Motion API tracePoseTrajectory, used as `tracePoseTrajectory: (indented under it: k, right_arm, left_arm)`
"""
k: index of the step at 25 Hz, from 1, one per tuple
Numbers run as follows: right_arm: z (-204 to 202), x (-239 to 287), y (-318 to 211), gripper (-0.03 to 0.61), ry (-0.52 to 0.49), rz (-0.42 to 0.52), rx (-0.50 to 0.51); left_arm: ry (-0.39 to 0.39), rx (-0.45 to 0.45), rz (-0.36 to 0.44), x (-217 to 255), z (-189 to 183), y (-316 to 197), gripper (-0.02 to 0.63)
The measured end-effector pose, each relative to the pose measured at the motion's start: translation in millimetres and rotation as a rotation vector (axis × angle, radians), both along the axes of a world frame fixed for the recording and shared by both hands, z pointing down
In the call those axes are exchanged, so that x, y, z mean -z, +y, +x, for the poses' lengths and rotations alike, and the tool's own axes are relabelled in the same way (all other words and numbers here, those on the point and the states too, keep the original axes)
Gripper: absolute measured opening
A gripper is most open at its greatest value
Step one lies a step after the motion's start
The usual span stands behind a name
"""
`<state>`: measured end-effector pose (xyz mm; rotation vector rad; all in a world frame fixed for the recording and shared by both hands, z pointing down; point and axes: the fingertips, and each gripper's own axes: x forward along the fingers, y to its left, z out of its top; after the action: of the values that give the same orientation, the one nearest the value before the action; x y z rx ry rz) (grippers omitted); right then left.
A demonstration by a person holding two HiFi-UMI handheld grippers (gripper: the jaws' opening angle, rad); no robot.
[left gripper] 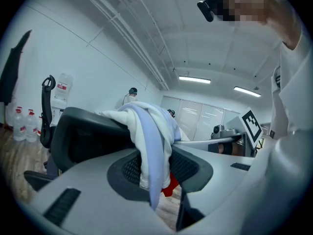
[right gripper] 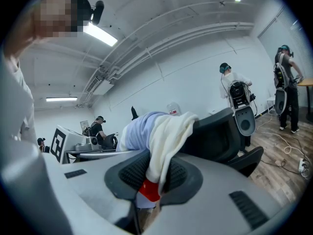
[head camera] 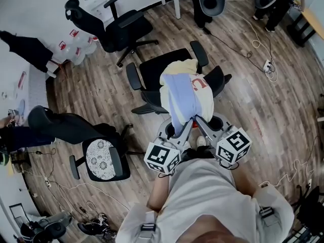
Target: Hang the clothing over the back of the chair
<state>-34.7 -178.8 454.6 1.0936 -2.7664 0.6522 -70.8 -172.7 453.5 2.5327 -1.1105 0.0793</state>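
We grip the clothing [head camera: 185, 92] in both the left gripper [left gripper: 154, 177] and the right gripper [right gripper: 149, 182], jaws narrow on its hem. It drapes over the chair [head camera: 154, 72] back. Around the chair lie wood floor [head camera: 101, 92], cables [head camera: 255, 42] and other chairs [head camera: 119, 29].

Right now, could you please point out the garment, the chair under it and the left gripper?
Garment [head camera: 181, 97]: head view, on its pale blue middle.
Chair [head camera: 154, 71]: head view, on its black seat.
Left gripper [head camera: 178, 127]: head view, midway between its fingertips.
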Motion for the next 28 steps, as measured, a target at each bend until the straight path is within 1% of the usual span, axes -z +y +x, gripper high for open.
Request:
tracePoseTrajectory:
  k: [4, 8, 13, 18, 28]
  right_arm:
    - [1, -9, -4, 0.067, -0.008, 0.024, 0.023]
    - [-1, -15, -5, 0.071, -0.023, 0.057, 0.046]
    - [-4, -14, -6, 0.074, 0.001, 0.103, 0.052]
    - [-1, -17, -8, 0.080, 0.005, 0.112, 0.034]
    - [-2, -17, -12, 0.091, 0.023, 0.126, 0.003]
  left_arm:
    - [0.005, 0.038, 0.014, -9, 0, -3, 0.127]
    - [-0.008, 0.073, 0.037, -15, -2, -3, 0.130]
    - [-0.017, 0.109, 0.052, -16, -5, -5, 0.137]
    - [-0.038, 0.138, 0.075, -18, -5, -7, 0.146]
    - [-0.043, 0.165, 0.071, -19, -10, -13, 0.178]
